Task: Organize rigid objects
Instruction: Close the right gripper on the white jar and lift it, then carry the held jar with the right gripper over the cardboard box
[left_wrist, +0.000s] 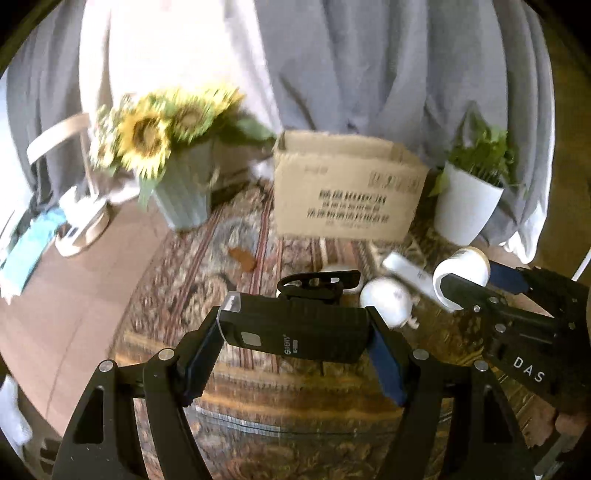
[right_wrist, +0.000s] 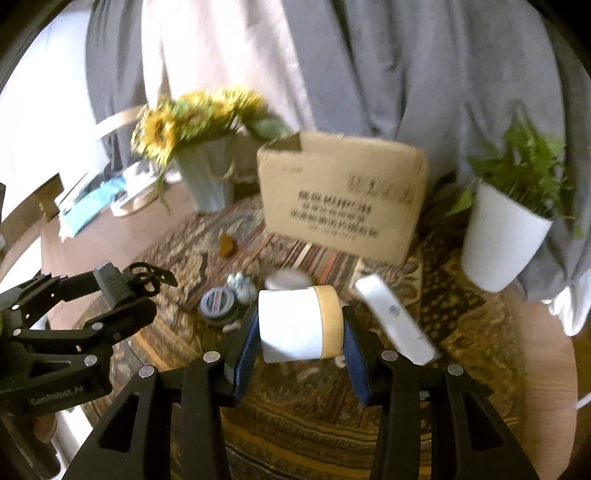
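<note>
Black flashlight (left_wrist: 295, 328) in the left tool (left_wrist: 295, 332), white jar (right_wrist: 301, 325) in the right tool (right_wrist: 301, 328).
Both tools grip tight, held above the patterned rug (right_wrist: 314, 406), just in front of the cardboard box (right_wrist: 343, 195); a white tube (right_wrist: 393, 319) lies near the box's right corner.

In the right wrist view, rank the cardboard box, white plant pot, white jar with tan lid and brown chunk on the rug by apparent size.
1. cardboard box
2. white plant pot
3. white jar with tan lid, though it is held near the camera in the right tongs, so it looks inflated
4. brown chunk
</note>
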